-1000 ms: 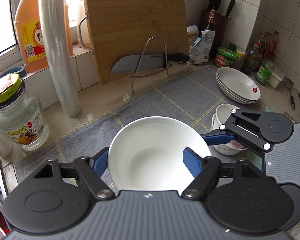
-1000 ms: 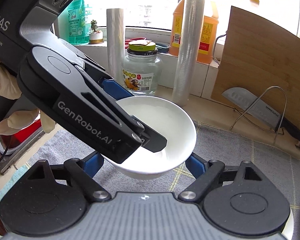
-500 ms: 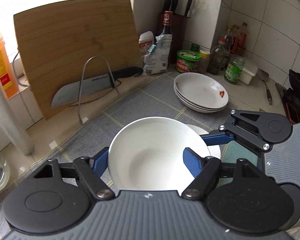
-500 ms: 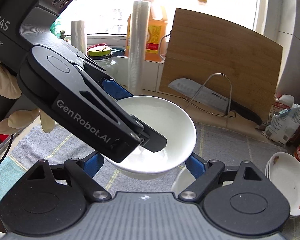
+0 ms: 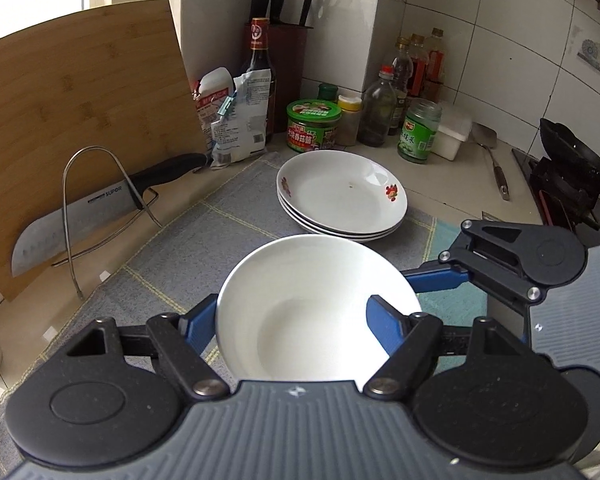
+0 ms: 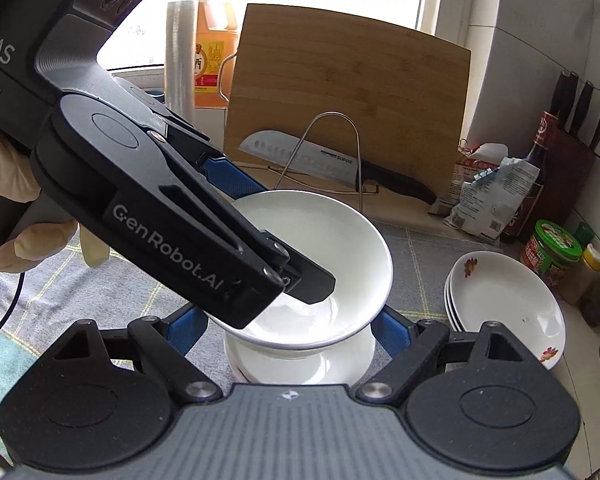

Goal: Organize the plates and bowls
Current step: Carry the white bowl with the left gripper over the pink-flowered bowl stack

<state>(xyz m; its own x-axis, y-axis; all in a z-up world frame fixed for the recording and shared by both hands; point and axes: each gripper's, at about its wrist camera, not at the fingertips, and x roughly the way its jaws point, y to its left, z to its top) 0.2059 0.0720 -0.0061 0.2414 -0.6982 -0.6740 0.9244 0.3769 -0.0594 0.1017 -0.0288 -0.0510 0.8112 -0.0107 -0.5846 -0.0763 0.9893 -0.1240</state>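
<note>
While the plain white ceramic bowl [image 5: 316,304] hangs above the grey checked mat [image 5: 204,232], the left gripper [image 5: 288,320] pinches its rim, one blue pad inside and one outside, and the right gripper [image 6: 288,328] brackets its underside with jaws half spread, though whether those pads press is unclear. Directly beneath it, seen from the right wrist, waits the stack of small white bowls [image 6: 300,364], with the pile of flower-printed shallow plates [image 6: 504,312] just beside to the right, so lowering, I judge, should nest it.
</note>
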